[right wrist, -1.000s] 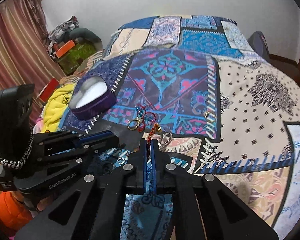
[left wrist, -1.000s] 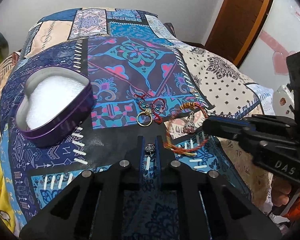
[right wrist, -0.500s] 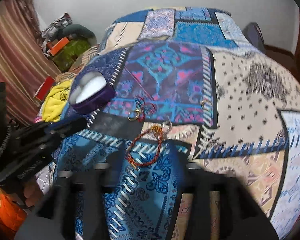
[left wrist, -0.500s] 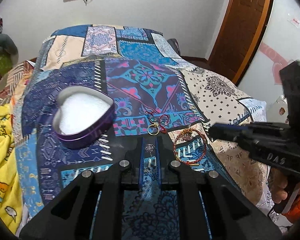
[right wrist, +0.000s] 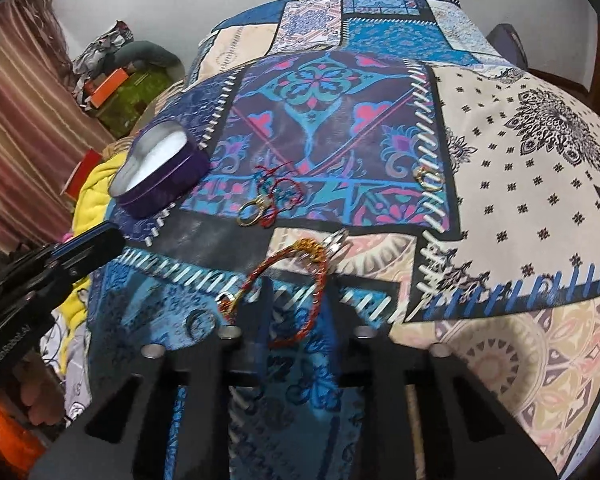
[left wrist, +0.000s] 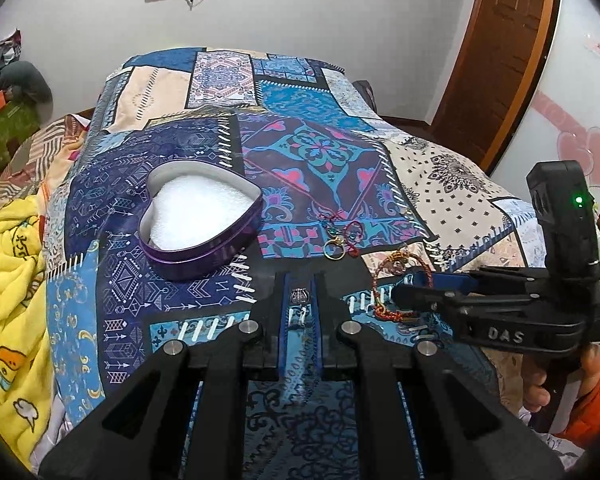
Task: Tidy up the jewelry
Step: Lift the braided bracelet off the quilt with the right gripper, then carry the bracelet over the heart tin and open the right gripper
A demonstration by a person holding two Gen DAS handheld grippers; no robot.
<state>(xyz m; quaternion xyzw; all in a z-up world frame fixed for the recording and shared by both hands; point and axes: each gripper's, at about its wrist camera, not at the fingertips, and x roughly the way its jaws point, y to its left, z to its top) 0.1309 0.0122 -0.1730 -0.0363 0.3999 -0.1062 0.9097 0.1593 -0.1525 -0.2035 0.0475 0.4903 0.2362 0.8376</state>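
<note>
While the left gripper (left wrist: 300, 278) is pinching a small silver charm (left wrist: 299, 295) between its pads above the quilt (left wrist: 172, 292), the right gripper (right wrist: 298, 284) is pointing down at the bracelet (right wrist: 309, 249). Its jaws are closing, with one side of the red-and-gold cord running between them. That view is blurred, so how firmly the pads are pressing is unclear. The rest of the bracelet is lying on the quilt just past the fingertips. A purple heart-shaped tin (left wrist: 204, 258) is sitting open further left, showing a white lining and nothing else inside. Between tin and bracelet, a gold ring (left wrist: 334, 249) is lying against a tangle of red thread (left wrist: 354, 236) with blue stones. Another gold ring (right wrist: 428, 178) is resting well apart to the right, on the white stitching.
</note>
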